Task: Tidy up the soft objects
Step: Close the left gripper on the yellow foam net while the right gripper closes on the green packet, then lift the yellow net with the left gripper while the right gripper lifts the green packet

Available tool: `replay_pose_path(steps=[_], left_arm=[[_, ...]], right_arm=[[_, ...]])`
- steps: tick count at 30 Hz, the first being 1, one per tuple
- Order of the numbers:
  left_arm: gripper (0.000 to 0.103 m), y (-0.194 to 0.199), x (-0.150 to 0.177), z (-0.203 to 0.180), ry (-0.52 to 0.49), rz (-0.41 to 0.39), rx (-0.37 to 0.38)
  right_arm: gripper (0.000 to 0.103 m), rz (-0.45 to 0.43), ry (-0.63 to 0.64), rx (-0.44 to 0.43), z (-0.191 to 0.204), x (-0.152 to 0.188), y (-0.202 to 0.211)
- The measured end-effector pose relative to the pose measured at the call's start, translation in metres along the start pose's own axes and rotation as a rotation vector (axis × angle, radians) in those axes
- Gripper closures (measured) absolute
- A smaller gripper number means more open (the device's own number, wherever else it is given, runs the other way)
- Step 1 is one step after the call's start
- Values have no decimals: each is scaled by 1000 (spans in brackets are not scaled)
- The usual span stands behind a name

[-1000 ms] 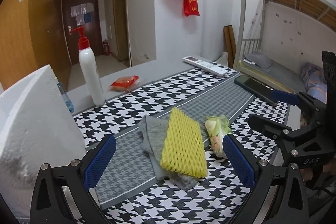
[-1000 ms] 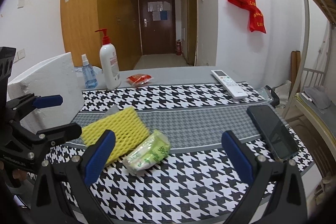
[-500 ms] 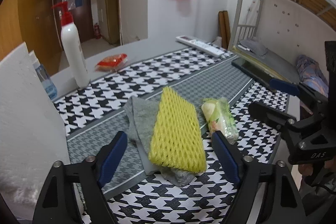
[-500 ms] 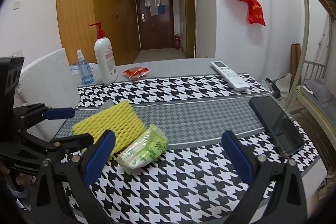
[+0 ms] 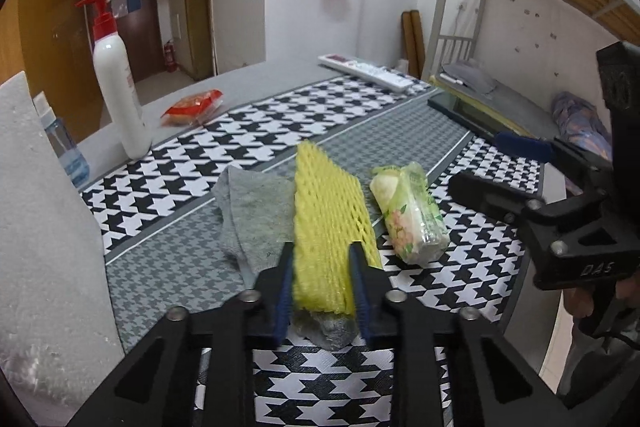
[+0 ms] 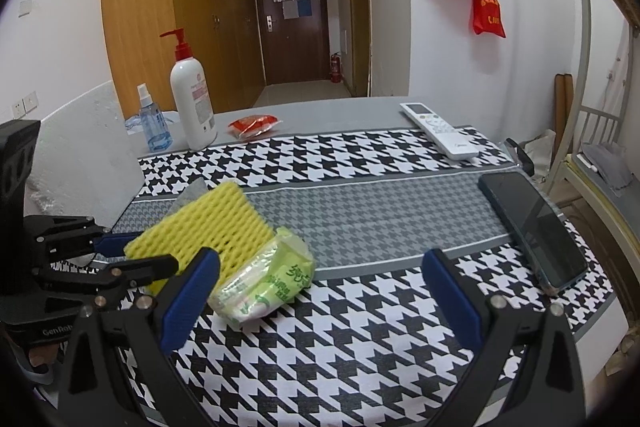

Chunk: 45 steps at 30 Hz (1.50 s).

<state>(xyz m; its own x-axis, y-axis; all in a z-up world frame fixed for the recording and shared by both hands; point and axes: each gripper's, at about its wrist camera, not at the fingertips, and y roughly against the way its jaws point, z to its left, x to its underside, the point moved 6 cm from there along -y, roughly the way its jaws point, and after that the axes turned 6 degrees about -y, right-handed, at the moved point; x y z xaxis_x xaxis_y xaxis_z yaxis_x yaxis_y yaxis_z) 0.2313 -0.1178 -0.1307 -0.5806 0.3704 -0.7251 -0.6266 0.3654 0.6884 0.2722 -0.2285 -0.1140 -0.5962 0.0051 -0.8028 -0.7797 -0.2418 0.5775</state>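
Observation:
A yellow foam net [image 5: 328,211] lies over a grey cloth [image 5: 256,215] on the houndstooth mat. My left gripper [image 5: 322,283] is closing its jaws on the net's near end, and both blue pads press its sides. In the right wrist view the yellow net [image 6: 216,227] is tilted up, held by the left gripper [image 6: 148,255], and a corner of the grey cloth [image 6: 192,191] shows behind it. A green tissue pack [image 5: 412,215] lies just right of the net. My right gripper [image 6: 320,259] hovers open with nothing between its fingers, the tissue pack [image 6: 272,275] by its left finger.
A white foam block [image 5: 40,227] stands at the left. At the back are a pump bottle [image 5: 118,83], a small spray bottle [image 6: 152,127], a red packet [image 5: 192,105] and a remote [image 6: 440,129]. A phone [image 6: 532,227] lies near the table's right edge.
My left gripper sank toward the yellow net and its wide-open jaws came together on the net's near end. The right gripper stayed open and barely moved.

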Motion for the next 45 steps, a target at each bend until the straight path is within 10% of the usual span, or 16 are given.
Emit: replay_pose_path(steps=[18, 32, 45], left_arm=[[86, 7, 8, -7, -12, -48, 16], [87, 13, 8, -7, -4, -72, 20], [93, 29, 3, -21, -54, -140, 8]], right_arm=[[3, 91, 4, -16, 14, 9, -24], [55, 209, -12, -83, 25, 22, -46], [64, 132, -31, -46, 11, 13, -16]])
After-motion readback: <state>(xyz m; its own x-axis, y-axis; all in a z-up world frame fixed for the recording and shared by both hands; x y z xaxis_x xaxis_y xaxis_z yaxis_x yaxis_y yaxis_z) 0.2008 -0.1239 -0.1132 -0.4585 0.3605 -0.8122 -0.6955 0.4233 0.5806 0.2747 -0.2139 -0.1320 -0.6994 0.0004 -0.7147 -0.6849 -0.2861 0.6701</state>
